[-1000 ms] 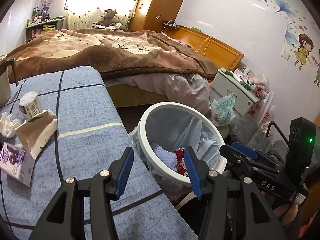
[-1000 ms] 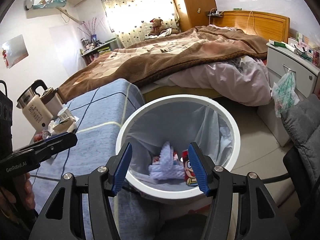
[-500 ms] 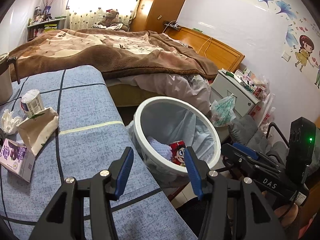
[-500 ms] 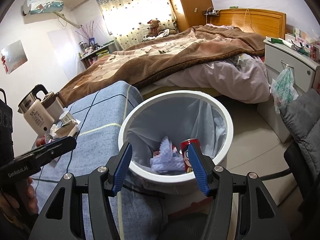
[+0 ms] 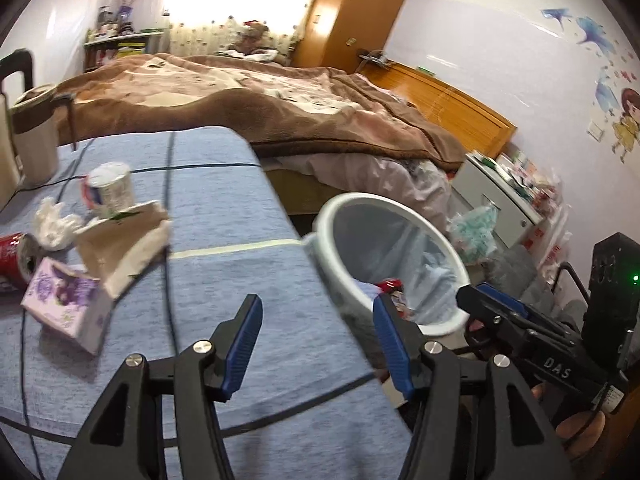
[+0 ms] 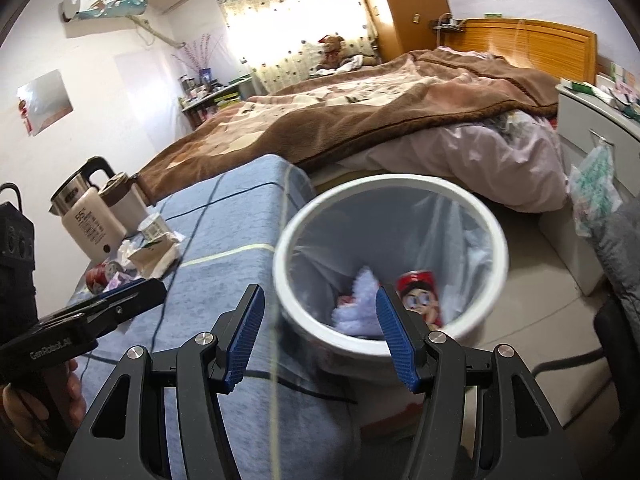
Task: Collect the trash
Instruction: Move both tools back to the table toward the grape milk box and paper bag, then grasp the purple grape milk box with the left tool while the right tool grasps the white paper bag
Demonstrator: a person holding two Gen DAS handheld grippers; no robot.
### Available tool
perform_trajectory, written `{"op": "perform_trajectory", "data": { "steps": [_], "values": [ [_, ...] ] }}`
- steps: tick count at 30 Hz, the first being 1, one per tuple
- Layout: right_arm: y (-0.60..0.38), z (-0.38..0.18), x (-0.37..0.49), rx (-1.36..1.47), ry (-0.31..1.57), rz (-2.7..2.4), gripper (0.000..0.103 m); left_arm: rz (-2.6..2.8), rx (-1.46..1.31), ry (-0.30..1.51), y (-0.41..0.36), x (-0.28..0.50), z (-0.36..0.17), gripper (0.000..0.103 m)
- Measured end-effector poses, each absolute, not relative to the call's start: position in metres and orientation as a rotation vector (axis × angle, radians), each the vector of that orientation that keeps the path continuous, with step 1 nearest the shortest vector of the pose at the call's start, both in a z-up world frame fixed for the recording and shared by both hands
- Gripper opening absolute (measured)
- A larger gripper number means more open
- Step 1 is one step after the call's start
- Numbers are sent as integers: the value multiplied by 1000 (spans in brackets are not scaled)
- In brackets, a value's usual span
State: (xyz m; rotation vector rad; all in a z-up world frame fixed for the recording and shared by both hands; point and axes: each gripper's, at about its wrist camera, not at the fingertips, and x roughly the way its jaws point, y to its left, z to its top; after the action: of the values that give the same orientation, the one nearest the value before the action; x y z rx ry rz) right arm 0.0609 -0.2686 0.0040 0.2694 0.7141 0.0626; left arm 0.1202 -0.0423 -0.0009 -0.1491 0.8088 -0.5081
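Observation:
A white trash bin (image 6: 472, 328) with a grey liner stands beside the blue table (image 5: 224, 216); it also shows in the left wrist view (image 5: 452, 322). Inside lie a red cartoon can (image 6: 420, 300) and a pale blue cloth (image 6: 360, 308). On the table's left lie a purple carton (image 5: 64, 308), a torn beige paper bag (image 5: 120, 244), a white cup (image 5: 110, 192), crumpled tissue (image 5: 52, 224) and a red can (image 5: 16, 256). My left gripper (image 5: 318, 344) is open and empty over the table's near edge. My right gripper (image 6: 320, 340) is open and empty in front of the bin.
A white kettle (image 6: 88, 224) and a brown-lidded jug (image 6: 124, 200) stand at the table's far left. A bed with a brown blanket (image 6: 360, 112) lies behind. A white nightstand (image 6: 596, 128) with a hanging green bag (image 6: 594, 196) is to the right.
Both grippers have swung left, away from the bin and toward the table. The trash pile on the table now shows larger in the left wrist view. Both stay open.

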Motion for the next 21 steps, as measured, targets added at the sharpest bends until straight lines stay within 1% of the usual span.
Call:
{"op": "perform_trajectory", "data": {
  "steps": [7, 9, 13, 15, 21],
  "values": [
    [-225, 7, 89, 223, 710, 169, 59, -382, -176, 793, 14, 127, -4, 62],
    [-211, 5, 98, 213, 716, 207, 59, -331, -154, 775, 31, 129, -4, 66],
    [-179, 0, 120, 171, 744, 254, 59, -258, -158, 805, 59, 139, -15, 68],
    [-165, -3, 130, 157, 749, 276, 59, -220, -151, 820, 70, 142, -22, 71],
    [-137, -6, 153, 123, 770, 319, 59, -179, -131, 824, 83, 147, -29, 75]
  ]
}}
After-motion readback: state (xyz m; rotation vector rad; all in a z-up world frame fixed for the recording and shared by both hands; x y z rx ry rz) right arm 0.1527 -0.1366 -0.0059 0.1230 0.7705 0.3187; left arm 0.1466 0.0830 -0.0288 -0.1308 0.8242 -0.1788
